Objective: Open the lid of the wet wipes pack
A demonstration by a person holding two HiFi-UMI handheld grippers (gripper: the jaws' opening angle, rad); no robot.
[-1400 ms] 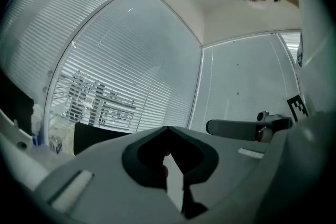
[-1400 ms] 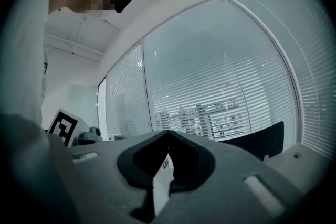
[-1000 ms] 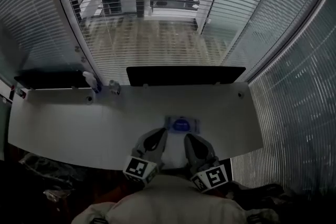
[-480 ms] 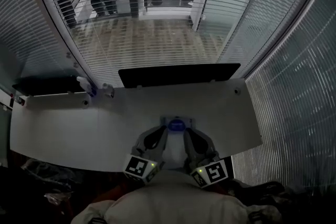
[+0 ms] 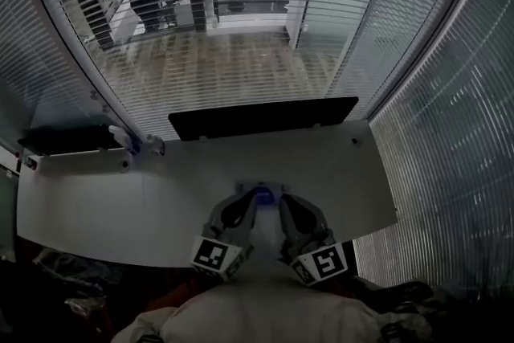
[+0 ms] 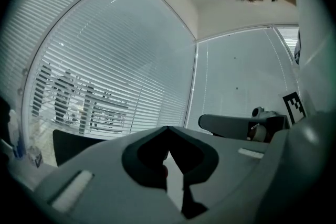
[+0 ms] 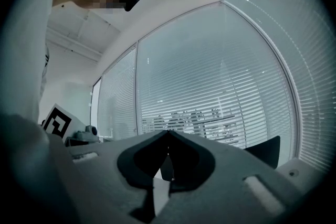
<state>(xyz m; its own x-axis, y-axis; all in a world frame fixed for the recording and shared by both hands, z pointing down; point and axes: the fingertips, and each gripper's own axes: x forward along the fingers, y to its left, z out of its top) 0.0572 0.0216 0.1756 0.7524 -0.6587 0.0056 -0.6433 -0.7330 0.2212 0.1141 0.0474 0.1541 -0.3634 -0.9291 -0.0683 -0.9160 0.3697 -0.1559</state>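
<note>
In the head view the wet wipes pack (image 5: 262, 189), with a blue lid, lies on the white table (image 5: 161, 205) near its front edge. Only its far part shows between and beyond the two gripper tips. My left gripper (image 5: 246, 200) and right gripper (image 5: 283, 202) lie side by side just in front of the pack, both pointing level at it. In the left gripper view the left gripper (image 6: 167, 129) has its jaws met at the tip, with nothing between them. The right gripper (image 7: 168, 134) looks the same in its own view. Neither gripper view shows the pack.
A black panel (image 5: 261, 118) stands along the table's back edge and another (image 5: 68, 138) at the far left. A small bottle (image 5: 128, 140) stands between them. Glass walls with slatted blinds (image 5: 241, 28) surround the table. The table's right end (image 5: 389, 209) is close by.
Both grippers have slid forward over the table towards the pack. The pack lay fully in view beyond the tips a second ago and is now half hidden by them.
</note>
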